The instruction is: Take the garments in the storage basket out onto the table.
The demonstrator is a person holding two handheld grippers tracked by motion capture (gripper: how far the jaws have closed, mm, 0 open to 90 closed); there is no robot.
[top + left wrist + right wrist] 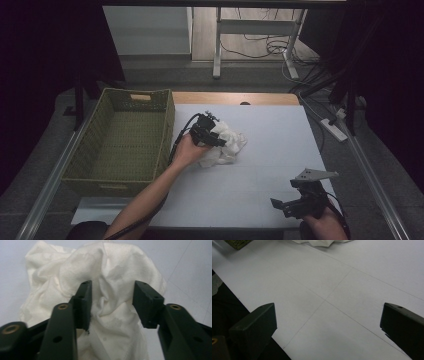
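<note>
A crumpled white cloth [229, 143] lies in a heap on the white table [272, 125], just right of the basket. My left gripper [214, 135] is down on the cloth's left side. In the left gripper view it [112, 290] stands open, its jaws on either side of a raised fold of the cloth [110, 275]. My right gripper [281, 206] hovers low near the table's front right, open and holding nothing. In the right gripper view its jaws [328, 315] are wide apart over bare tabletop, and the cloth's edge [319, 242] shows at the top.
A green woven basket [167, 125] stands open at the table's left, with nothing visible inside. One of its corners [237, 243] shows in the right gripper view. Desk legs and cables [260, 47] lie on the floor beyond the far edge.
</note>
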